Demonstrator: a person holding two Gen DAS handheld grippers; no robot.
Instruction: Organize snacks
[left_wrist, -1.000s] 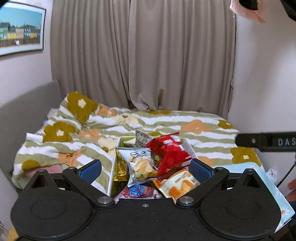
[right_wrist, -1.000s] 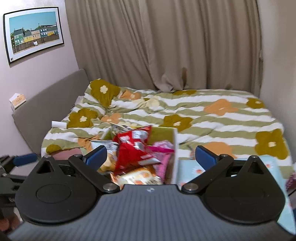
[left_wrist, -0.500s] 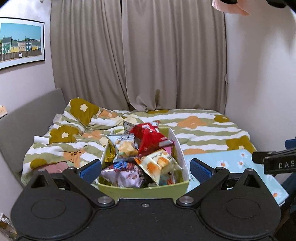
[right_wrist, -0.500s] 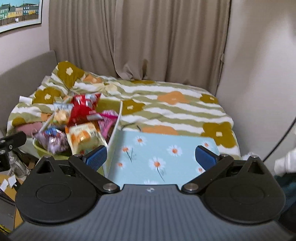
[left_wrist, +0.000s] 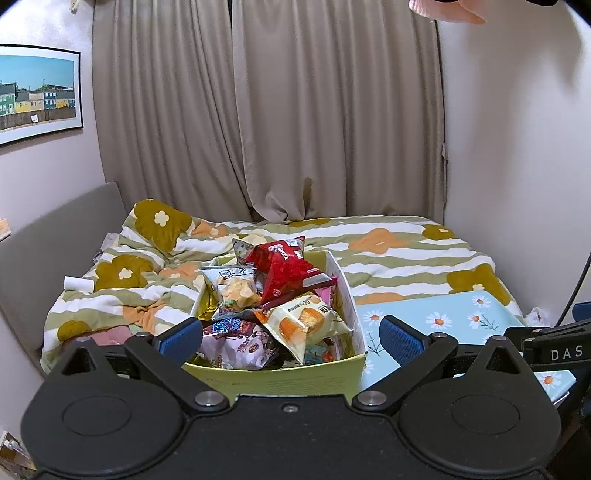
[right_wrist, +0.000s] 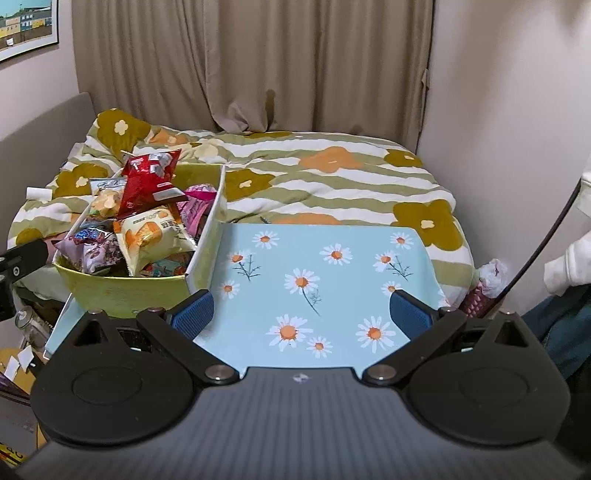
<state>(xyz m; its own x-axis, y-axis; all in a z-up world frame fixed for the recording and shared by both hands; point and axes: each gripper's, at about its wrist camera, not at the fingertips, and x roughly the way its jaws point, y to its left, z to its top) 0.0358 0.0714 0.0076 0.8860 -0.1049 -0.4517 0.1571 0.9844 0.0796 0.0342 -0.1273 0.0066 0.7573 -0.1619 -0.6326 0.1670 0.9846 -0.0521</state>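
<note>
A green box (left_wrist: 280, 376) full of snack bags stands at the near edge of a bed; it also shows in the right wrist view (right_wrist: 122, 286). On top lie a red bag (left_wrist: 288, 273), a grey chip bag (left_wrist: 236, 288), a pale bag with orange pictures (left_wrist: 303, 325) and a purple bag (left_wrist: 232, 338). A light blue daisy-print surface (right_wrist: 314, 280) lies right of the box. My left gripper (left_wrist: 290, 338) is open and empty, just in front of the box. My right gripper (right_wrist: 301, 314) is open and empty, over the blue surface.
A bed with a striped flower quilt (left_wrist: 388, 251) fills the middle. Beige curtains (left_wrist: 295, 110) hang behind it. A grey headboard (left_wrist: 55, 229) and a framed picture (left_wrist: 37, 92) are at left. A white wall (right_wrist: 517, 110) is at right. Clutter lies on the floor at left (right_wrist: 26, 325).
Both grippers have pulled back from the box. The right one swung right, from over the snacks to over the blue daisy surface. Both stayed open and empty.
</note>
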